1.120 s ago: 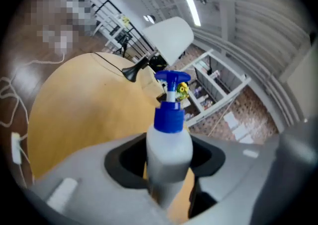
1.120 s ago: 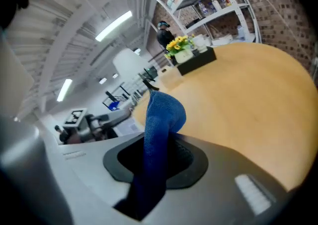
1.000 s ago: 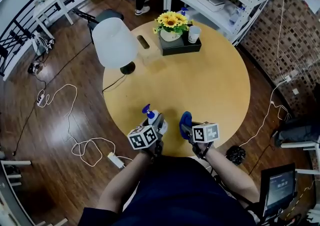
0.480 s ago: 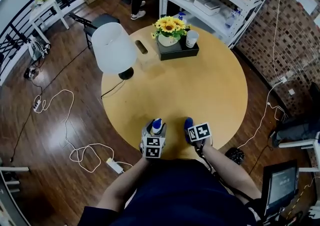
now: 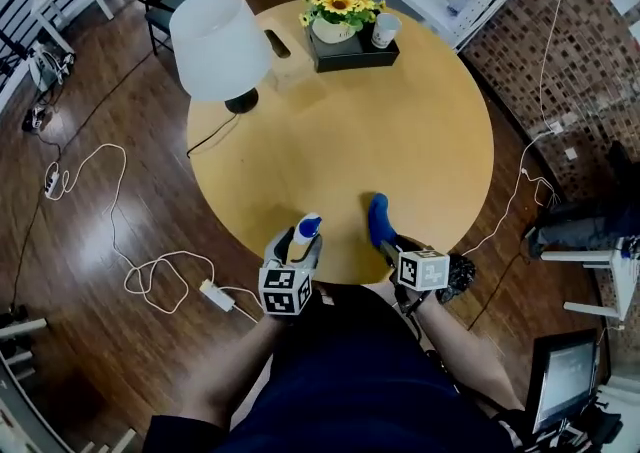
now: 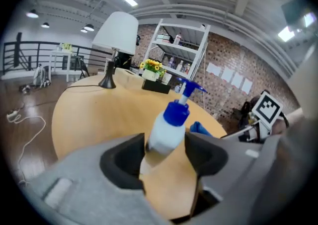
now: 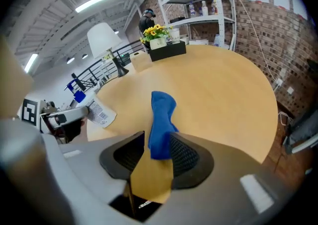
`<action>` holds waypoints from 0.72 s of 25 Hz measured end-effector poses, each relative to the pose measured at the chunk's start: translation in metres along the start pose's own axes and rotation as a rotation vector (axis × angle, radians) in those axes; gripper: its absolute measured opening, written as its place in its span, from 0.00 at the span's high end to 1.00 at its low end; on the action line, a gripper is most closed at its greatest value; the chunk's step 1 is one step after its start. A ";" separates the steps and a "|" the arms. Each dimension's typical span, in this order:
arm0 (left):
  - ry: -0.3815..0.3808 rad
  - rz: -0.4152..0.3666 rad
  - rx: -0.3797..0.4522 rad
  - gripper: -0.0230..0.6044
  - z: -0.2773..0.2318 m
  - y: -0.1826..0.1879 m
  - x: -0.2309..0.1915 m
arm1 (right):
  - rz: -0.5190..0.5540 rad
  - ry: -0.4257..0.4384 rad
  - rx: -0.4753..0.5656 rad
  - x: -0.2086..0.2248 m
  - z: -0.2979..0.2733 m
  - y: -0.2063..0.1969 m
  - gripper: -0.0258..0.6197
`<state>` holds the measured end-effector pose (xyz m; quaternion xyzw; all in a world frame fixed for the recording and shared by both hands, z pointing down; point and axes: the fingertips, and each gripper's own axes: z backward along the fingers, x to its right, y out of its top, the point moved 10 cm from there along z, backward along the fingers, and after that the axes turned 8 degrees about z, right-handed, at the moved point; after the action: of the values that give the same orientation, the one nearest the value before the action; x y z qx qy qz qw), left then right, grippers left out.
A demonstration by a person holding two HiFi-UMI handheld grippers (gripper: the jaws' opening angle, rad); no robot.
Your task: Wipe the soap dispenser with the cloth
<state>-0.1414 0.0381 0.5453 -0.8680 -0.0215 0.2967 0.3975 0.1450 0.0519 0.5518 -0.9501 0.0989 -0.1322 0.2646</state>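
Almost upright soap dispenser (image 5: 303, 238), nozzle (image 6: 193, 88) toward cloth (image 5: 377, 219).

A round light-wood table (image 5: 400, 121) stands on a dark wooden plank floor (image 5: 100, 271), with a brown brick wall (image 5: 560, 31) and white metal shelving (image 5: 430, 1) behind.

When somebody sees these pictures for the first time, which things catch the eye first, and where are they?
The white soap dispenser with a blue pump sits between the jaws of the left gripper at the near edge of the round wooden table, the blue cloth between those of the right gripper beside it; both jaw pairs have just been opening. At the far side, a large white lamp shade and yellow sunflowers stand out.
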 end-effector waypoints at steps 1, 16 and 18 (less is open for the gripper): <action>-0.003 0.017 -0.003 0.56 0.005 -0.006 -0.004 | -0.022 0.001 0.011 -0.002 0.006 -0.010 0.71; 0.061 0.042 -0.017 0.75 0.114 -0.109 0.043 | -0.034 0.245 0.354 -0.045 0.119 -0.112 0.95; 0.067 0.041 0.001 0.75 0.132 -0.134 0.069 | -0.026 0.258 0.389 -0.045 0.143 -0.145 0.95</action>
<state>-0.1285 0.2379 0.5385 -0.8776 0.0095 0.2757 0.3921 0.1624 0.2532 0.5017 -0.8578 0.0922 -0.2725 0.4260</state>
